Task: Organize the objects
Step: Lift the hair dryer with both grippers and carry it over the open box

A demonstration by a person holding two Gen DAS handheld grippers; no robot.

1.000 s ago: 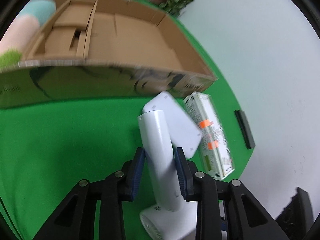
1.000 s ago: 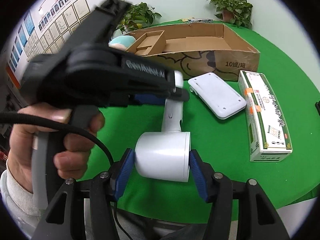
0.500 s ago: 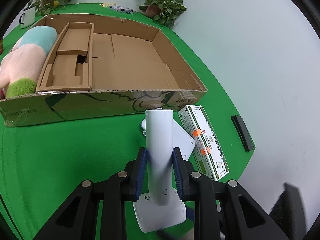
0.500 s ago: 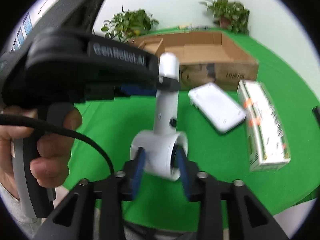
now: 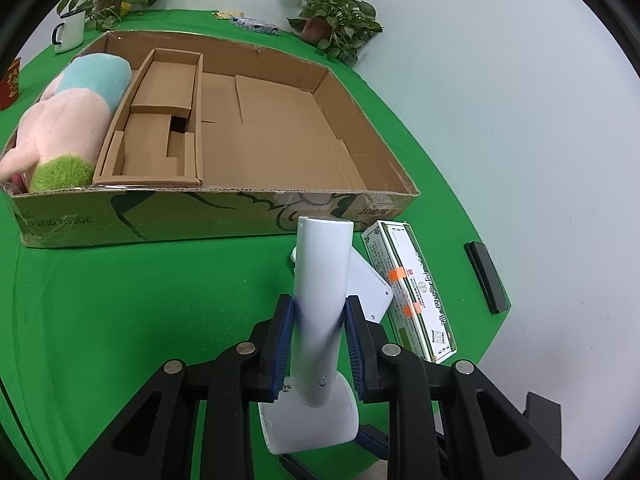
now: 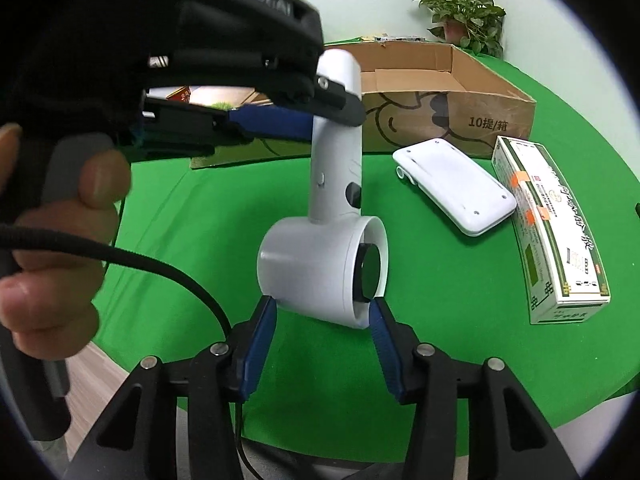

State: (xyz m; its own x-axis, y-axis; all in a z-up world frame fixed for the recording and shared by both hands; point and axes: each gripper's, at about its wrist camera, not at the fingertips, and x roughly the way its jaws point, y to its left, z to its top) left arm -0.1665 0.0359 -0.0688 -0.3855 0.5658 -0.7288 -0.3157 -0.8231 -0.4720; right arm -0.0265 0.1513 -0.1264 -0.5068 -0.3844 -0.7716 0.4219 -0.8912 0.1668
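Observation:
A white hair dryer (image 5: 322,264) hangs above the green table, handle up. My left gripper (image 5: 319,308) is shut on its handle; in the right wrist view this gripper (image 6: 332,118) reaches in from the left, held by a hand (image 6: 52,240). The dryer's barrel (image 6: 320,264) sits just above my right gripper (image 6: 320,312), whose jaws are opening, with the barrel's lower edge between the blue fingertips (image 6: 262,328). The cardboard box (image 5: 200,216) lies beyond, a plush toy (image 5: 68,120) in its left end.
A white flat device (image 6: 452,184) and a green-and-white carton (image 6: 552,232) lie on the cloth right of the dryer, before the box (image 6: 460,116). A black bar (image 5: 486,276) rests at the table's right edge. A mug (image 5: 68,32) and potted plants (image 5: 336,24) stand behind.
The dryer rose off the cloth and its handle swung upright in the left gripper. The right gripper's jaws narrowed on the barrel, then widened. The barrel's mouth now faces right.

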